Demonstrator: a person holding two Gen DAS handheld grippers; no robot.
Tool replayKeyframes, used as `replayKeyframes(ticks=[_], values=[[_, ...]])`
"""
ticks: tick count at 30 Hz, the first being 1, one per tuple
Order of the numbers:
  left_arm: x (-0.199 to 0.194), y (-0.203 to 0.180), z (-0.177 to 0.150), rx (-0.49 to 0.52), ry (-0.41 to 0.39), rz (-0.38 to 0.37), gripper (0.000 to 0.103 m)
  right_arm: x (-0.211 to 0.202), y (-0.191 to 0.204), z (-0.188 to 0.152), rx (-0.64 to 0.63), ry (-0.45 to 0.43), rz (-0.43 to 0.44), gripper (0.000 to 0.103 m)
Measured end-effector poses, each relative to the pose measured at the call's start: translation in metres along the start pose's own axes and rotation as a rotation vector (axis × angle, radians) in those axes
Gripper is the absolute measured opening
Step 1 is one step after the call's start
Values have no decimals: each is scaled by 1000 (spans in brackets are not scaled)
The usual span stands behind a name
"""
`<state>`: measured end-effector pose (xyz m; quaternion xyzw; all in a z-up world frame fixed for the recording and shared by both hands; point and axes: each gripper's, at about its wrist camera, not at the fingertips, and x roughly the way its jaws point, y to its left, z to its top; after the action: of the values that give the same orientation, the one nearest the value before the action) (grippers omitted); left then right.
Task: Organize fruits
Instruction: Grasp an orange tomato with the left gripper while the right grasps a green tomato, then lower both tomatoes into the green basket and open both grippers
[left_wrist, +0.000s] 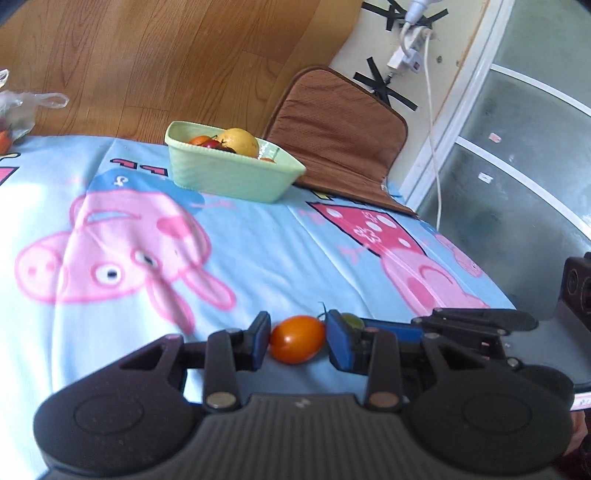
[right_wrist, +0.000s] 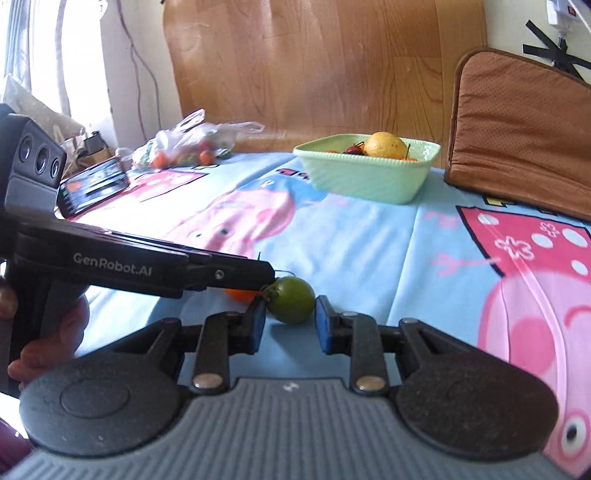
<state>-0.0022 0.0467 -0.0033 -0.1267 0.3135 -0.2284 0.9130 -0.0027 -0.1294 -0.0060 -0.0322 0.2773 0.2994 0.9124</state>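
Note:
In the left wrist view an orange tomato (left_wrist: 296, 339) lies on the cartoon tablecloth (left_wrist: 258, 251) between the open pads of my left gripper (left_wrist: 297, 341). A green tomato (left_wrist: 351, 319) peeks out behind the right pad. In the right wrist view the green tomato (right_wrist: 291, 300) lies just ahead of my open right gripper (right_wrist: 289, 325), between its fingertips. The left gripper's arm (right_wrist: 147, 267) crosses from the left, hiding most of the orange tomato (right_wrist: 240, 294). A pale green basket (left_wrist: 229, 168) (right_wrist: 369, 170) at the far side holds a yellow fruit and small red and orange ones.
A brown seat cushion (left_wrist: 340, 136) (right_wrist: 517, 125) leans beside the basket. A plastic bag of fruit (right_wrist: 184, 146) and a phone (right_wrist: 94, 186) lie at the far left of the table. A wooden panel stands behind. The table's edge and a glass door (left_wrist: 517, 166) are at right.

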Motion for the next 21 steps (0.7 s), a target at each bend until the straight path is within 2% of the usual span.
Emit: replayKeyframes(ticks=[4, 6, 11, 13, 15, 17, 19, 20, 21], values=[[-11, -13, -12, 42, -7, 11, 34, -10, 8, -10, -7, 11, -6, 32], [-12, -14, -13, 47, -6, 30, 46, -11, 9, -11, 4, 11, -8, 32], [-19, -10, -9, 43, -12, 21, 58, -13, 12, -14, 2, 2, -19, 35], [-19, -12, -8, 71, -12, 32, 58, -13, 12, -15, 4, -2, -23, 47], [-16, -13, -5, 86, -4, 36, 58, -14, 11, -15, 3, -5, -23, 47], [-10, -14, -3, 100, 13, 19, 54, -12, 12, -13, -8, -12, -23, 47], [-4, -16, -3, 111, 24, -4, 55, -9, 11, -13, -14, -8, -21, 47], [-2, -17, -3, 106, 26, -26, 49, -7, 11, -13, -15, -3, -15, 47], [-1, -18, -3, 100, 28, -47, 44, -7, 11, -14, -23, -8, -15, 40]])
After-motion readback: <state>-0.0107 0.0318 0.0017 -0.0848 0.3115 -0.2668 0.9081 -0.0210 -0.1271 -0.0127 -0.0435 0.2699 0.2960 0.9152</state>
